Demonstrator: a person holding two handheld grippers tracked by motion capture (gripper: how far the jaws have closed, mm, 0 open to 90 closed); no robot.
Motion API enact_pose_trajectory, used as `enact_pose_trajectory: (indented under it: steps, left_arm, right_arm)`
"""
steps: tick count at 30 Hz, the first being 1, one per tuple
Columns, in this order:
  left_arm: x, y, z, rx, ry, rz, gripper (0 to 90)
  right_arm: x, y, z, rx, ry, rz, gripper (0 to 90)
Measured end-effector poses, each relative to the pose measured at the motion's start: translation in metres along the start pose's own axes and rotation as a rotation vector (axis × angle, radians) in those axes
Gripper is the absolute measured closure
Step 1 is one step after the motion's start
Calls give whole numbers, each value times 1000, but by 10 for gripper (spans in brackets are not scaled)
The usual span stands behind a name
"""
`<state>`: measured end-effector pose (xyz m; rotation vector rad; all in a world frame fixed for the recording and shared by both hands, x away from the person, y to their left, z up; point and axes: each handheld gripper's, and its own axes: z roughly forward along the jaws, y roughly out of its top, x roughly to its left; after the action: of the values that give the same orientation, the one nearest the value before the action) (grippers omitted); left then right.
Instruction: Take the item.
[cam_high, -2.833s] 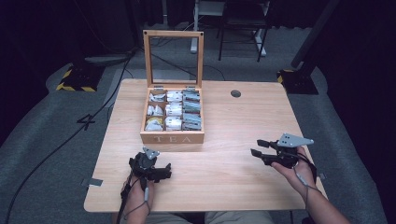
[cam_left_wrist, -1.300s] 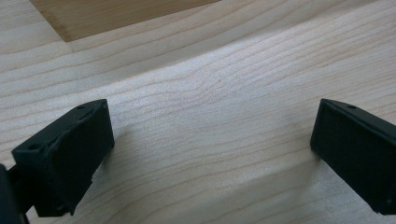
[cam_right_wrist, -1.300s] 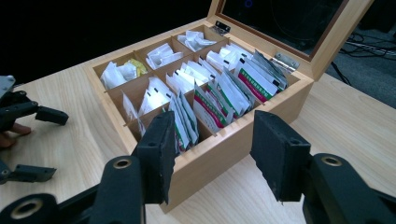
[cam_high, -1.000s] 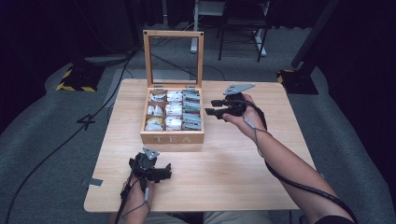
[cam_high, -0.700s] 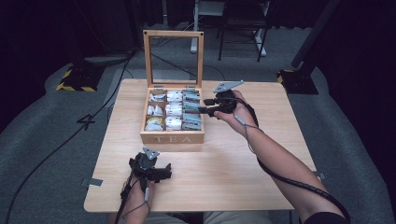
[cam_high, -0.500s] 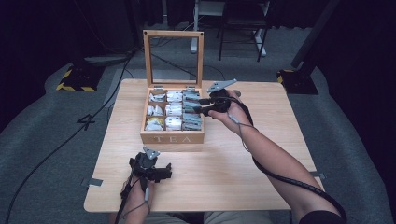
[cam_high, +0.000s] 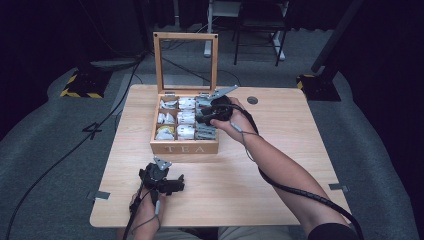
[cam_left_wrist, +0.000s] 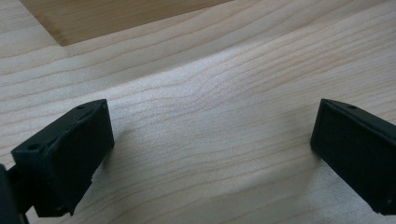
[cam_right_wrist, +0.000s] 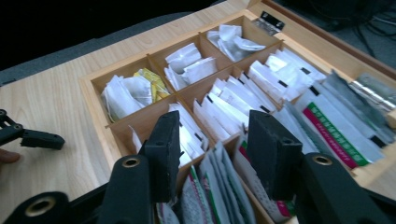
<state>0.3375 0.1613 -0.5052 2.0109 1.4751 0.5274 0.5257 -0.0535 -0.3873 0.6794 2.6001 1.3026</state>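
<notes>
The right gripper (cam_high: 206, 116) hangs over the open tea box (cam_high: 184, 148) at mid-counter, its fingers (cam_right_wrist: 163, 154) partly apart and just closing around upright tea packets (cam_right_wrist: 210, 196) (contact unclear). The left gripper (cam_high: 172, 184) rests on the counter (cam_left_wrist: 210, 102), fingers wide, holding nothing.

A wooden table (cam_high: 280, 190) stands on grey carpet (cam_high: 55, 150) — a round grommet (cam_high: 252, 100) near its far edge. Beyond it, a chair (cam_high: 260, 20), cables (cam_high: 175, 65) and a hazard-striped base (cam_high: 80, 85).
</notes>
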Motion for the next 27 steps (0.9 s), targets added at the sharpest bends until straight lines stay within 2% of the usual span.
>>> enact_pose_trajectory:
  steps: [4,5,7,9,15,21,27]
  left_arm:
    - [0,0,0,0,0,0,0]
    - [0,0,0,0,0,0,0]
    - [0,0,0,-1,-2,-2,0]
    - [0,0,0,0,-1,-2,0]
    - [0,0,0,0,-2,-1,0]
    - [0,0,0,0,-1,-1,0]
    - [0,0,0,-1,0,0,0]
  right_arm:
    - [5,0,7,22,16,-5,599]
    - [8,-1,12,52,23,-10,625]
    - [11,-1,18,67,31,-15,636]
    - [12,-1,20,71,33,-16,637]
    - [24,-4,39,122,78,-30,643]
    - [30,-7,49,147,109,-21,647]
    - [35,-8,59,208,94,-24,727]
